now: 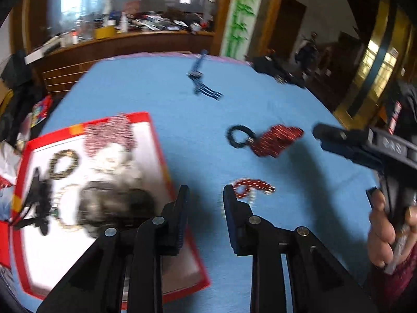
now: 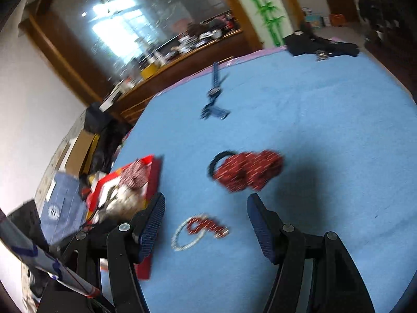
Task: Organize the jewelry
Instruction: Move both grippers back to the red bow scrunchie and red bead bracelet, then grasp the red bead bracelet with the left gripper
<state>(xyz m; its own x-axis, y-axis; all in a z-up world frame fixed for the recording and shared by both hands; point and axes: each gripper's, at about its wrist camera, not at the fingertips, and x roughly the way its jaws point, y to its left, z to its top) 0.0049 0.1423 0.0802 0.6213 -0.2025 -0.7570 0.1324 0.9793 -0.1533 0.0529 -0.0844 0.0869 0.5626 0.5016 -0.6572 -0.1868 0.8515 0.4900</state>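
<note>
A red-rimmed box with a white inside lies at the left on the blue cloth and holds several jewelry pieces. My left gripper is open and empty, over the box's right edge. A red beaded bow with a black loop lies mid-table, also in the right wrist view. A small red and silver beaded piece lies just past my left fingertips; in the right wrist view it lies between my right gripper's open, empty fingers. A blue beaded piece lies farther back.
The round table's blue cloth has a dark bundle at its far edge. A wooden counter with clutter stands behind. Bags and boxes sit on the floor left of the table. My right gripper shows at the right in the left wrist view.
</note>
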